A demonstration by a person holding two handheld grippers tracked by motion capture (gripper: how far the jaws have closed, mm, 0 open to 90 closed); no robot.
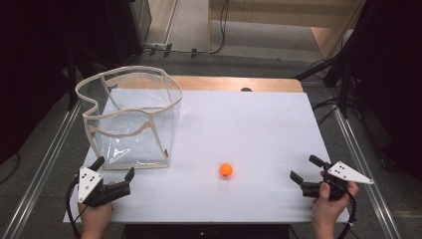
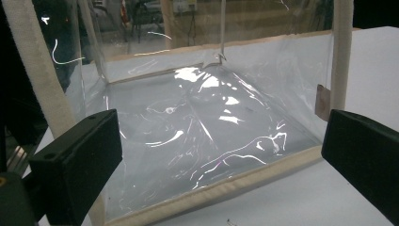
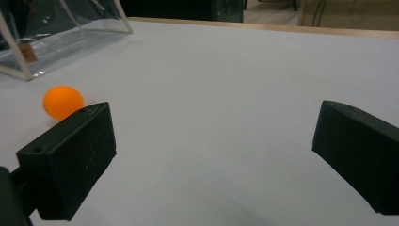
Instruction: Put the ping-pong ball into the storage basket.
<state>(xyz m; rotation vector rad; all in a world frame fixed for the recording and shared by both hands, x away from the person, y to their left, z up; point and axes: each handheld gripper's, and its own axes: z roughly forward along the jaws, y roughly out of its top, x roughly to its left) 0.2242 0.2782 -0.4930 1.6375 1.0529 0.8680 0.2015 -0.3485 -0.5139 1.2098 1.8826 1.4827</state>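
The orange ball (image 1: 226,170) lies on the white table cover (image 1: 259,129), near the front edge and about midway across, apart from everything else. In the right gripper view the ball (image 3: 62,101) sits just beyond the left jaw, untouched. To its left stands the clear plastic bag (image 1: 130,119) with cream fabric trim, upright and open at the top, on the far left part of the cover; its near right corner is close to the ball but not touching.

Your left gripper (image 1: 114,174) rests at the near left, just in front of the bag, jaws spread apart with nothing between them; its own view looks straight into the bag's clear front wall (image 2: 207,136). Your right gripper (image 1: 306,169) sits at the near right, well apart from the ball, jaws wide apart and empty, pointing left across the cover.
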